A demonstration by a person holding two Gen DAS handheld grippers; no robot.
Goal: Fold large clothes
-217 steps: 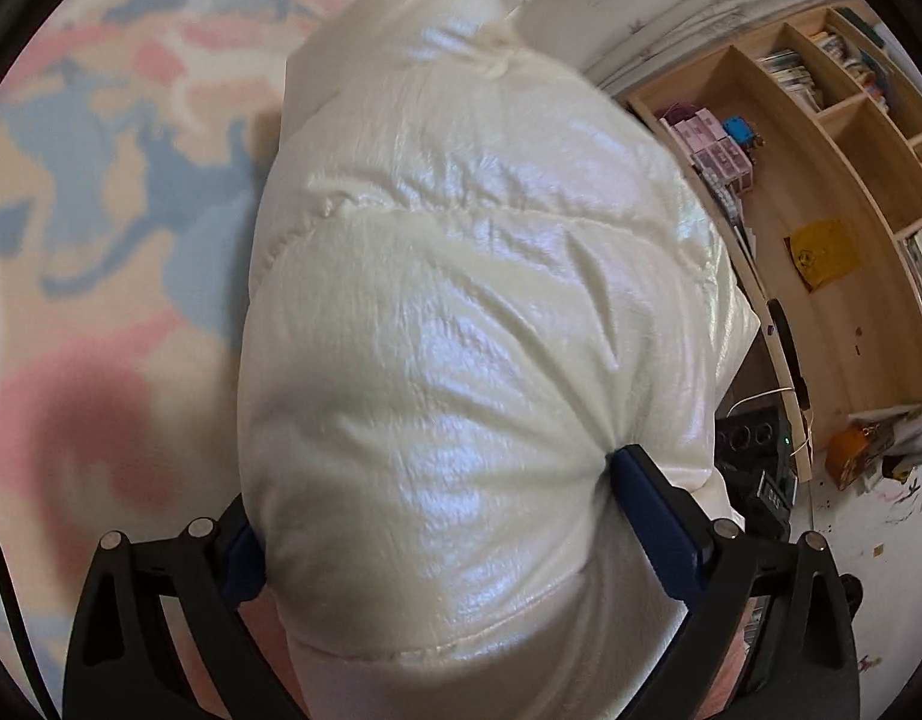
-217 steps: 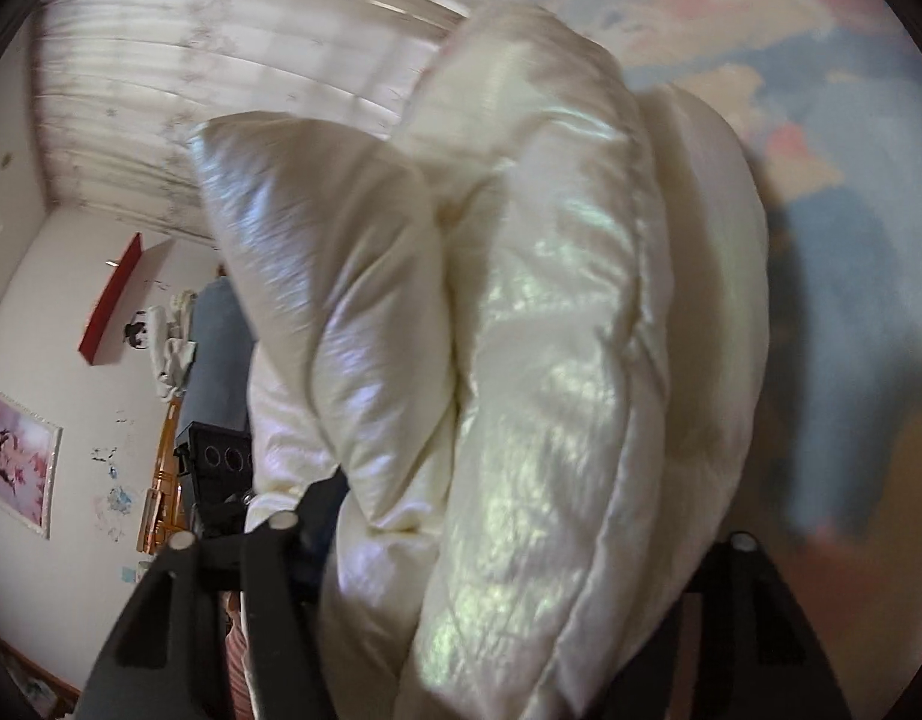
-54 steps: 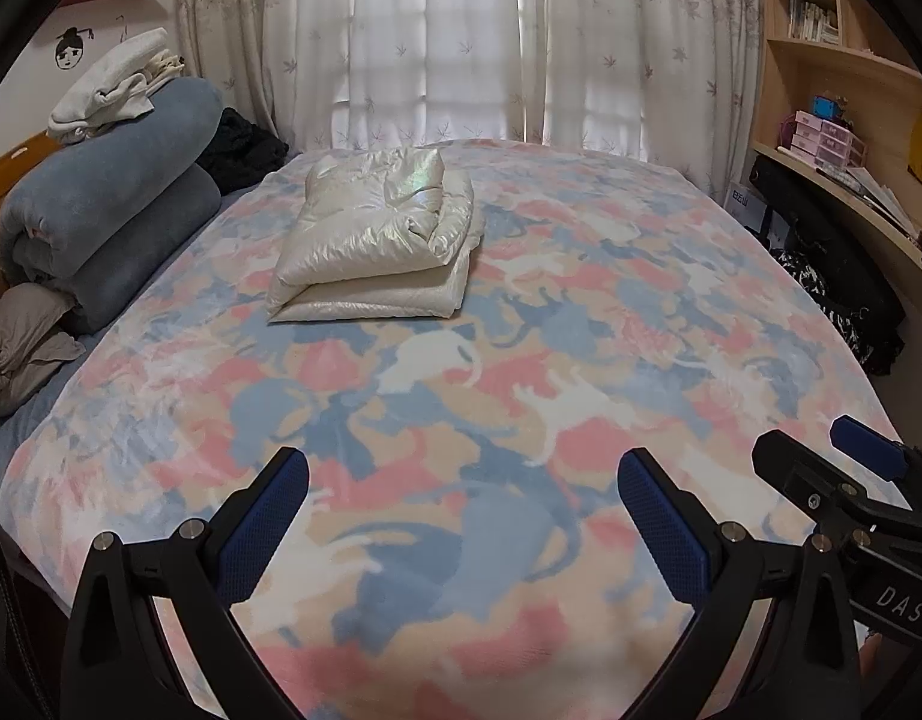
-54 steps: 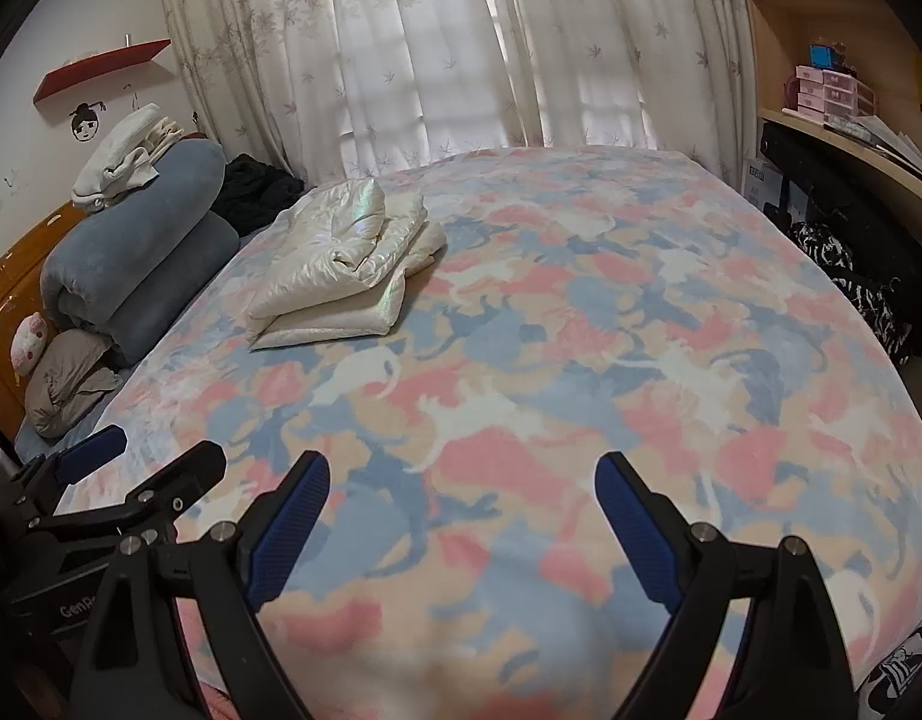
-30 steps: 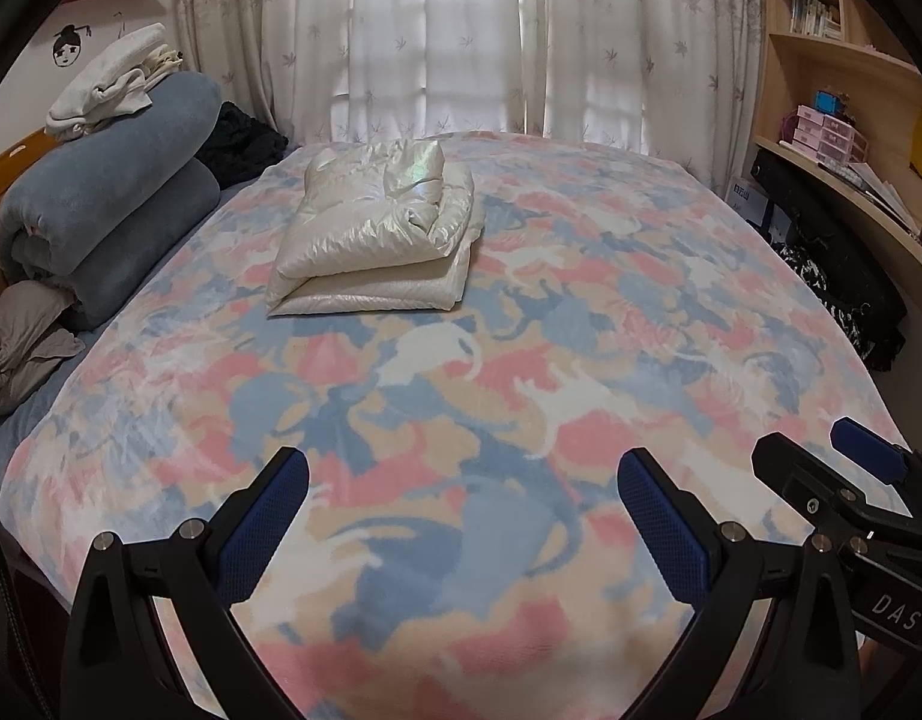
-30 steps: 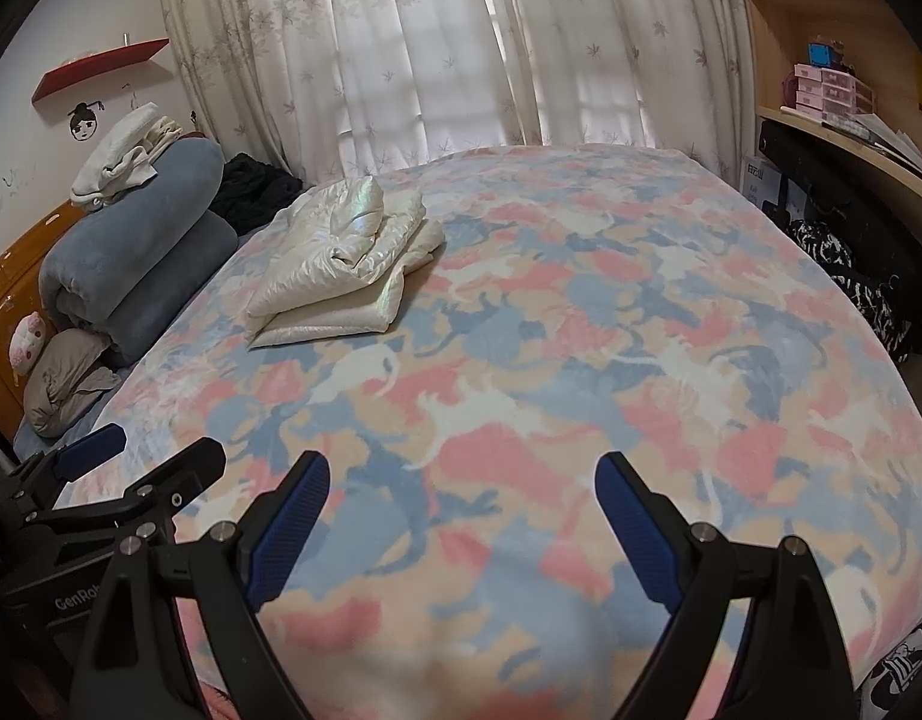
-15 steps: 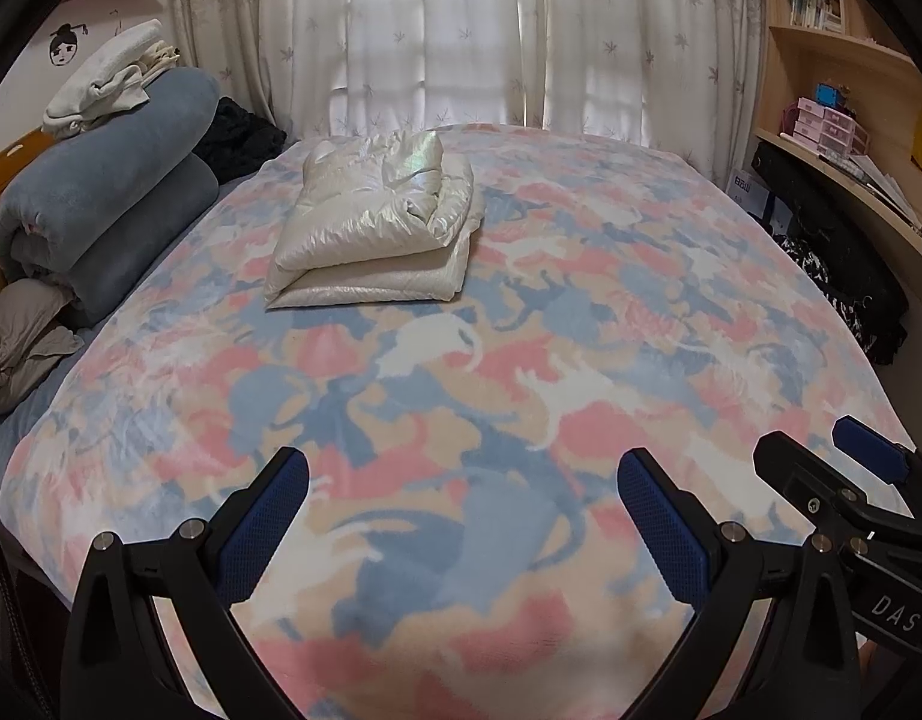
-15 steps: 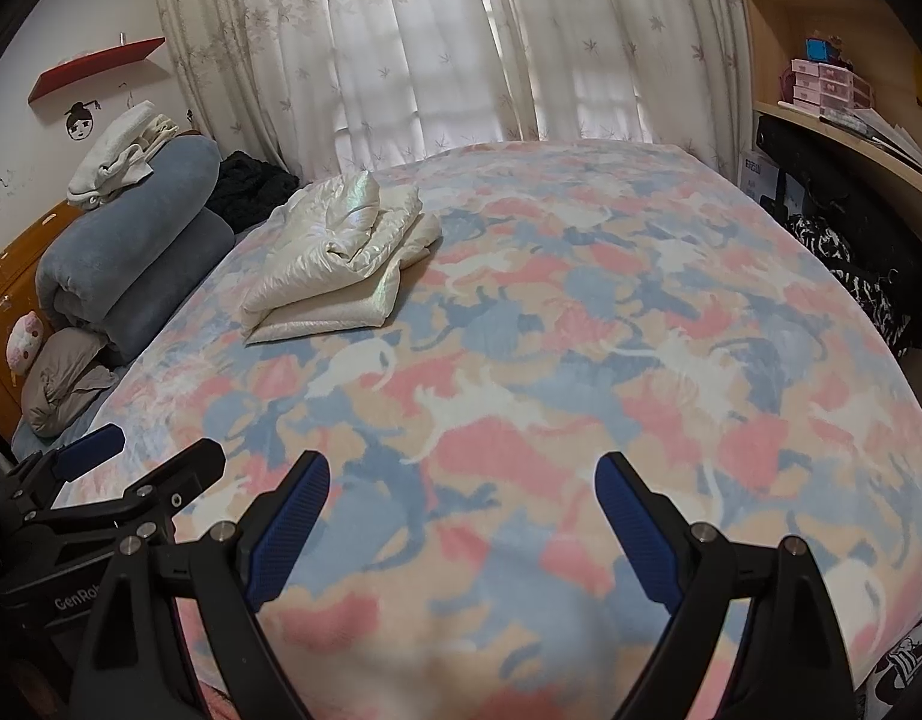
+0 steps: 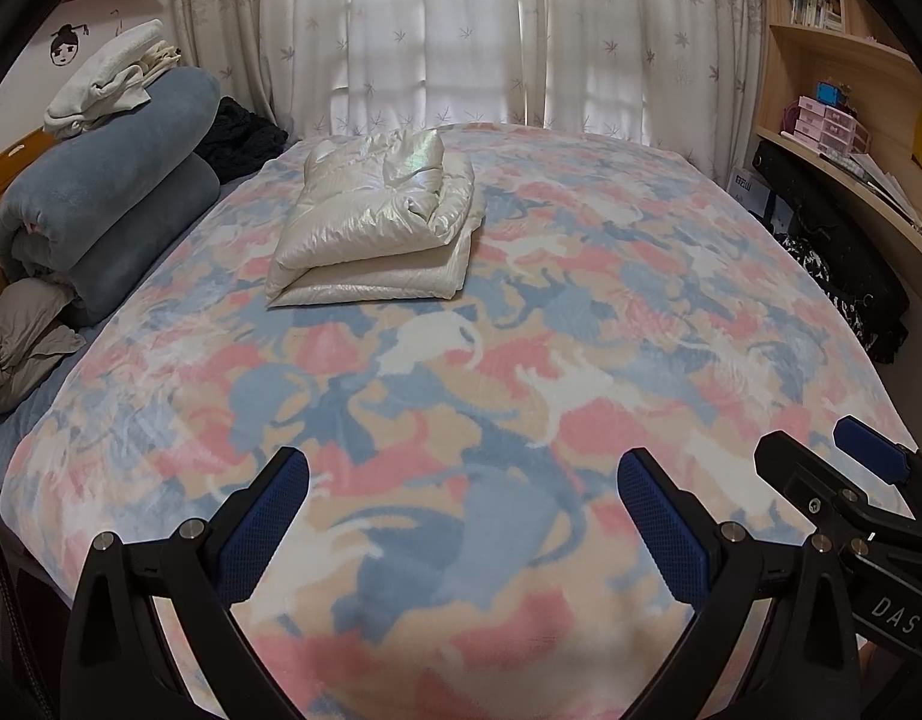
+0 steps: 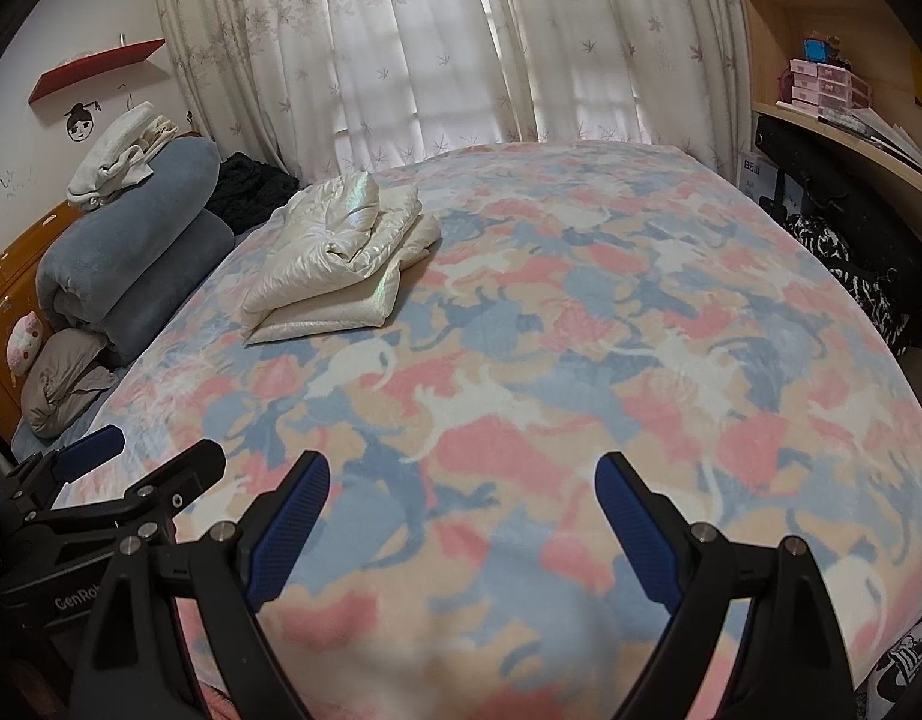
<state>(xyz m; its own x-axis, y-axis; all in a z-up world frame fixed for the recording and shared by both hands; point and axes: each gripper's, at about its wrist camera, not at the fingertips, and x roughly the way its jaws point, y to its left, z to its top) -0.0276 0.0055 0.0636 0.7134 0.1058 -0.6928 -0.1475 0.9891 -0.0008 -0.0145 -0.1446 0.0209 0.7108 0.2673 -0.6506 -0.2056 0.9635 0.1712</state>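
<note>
I am holding my left tool (image 9: 463, 501) and right tool (image 10: 462, 507) spread wide and gripping nothing, hovering over the near edge of the bed (image 9: 581, 372). The folded white jacket (image 9: 374, 219) is lying well beyond them, near the rolled blue blanket (image 9: 110, 198); folding looks finished, so next I'd be fetching another garment.

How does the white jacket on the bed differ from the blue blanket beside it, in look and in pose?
The white jacket is shiny and quilted; the blue blanket is matte and fleecy. The jacket is folded into a flat bundle, while the blanket is rolled into thick layers. The jacket carries nothing, but the blanket has pale clothes lying on top. Both rest on the bed, apart from the open left gripper and right gripper.
</note>
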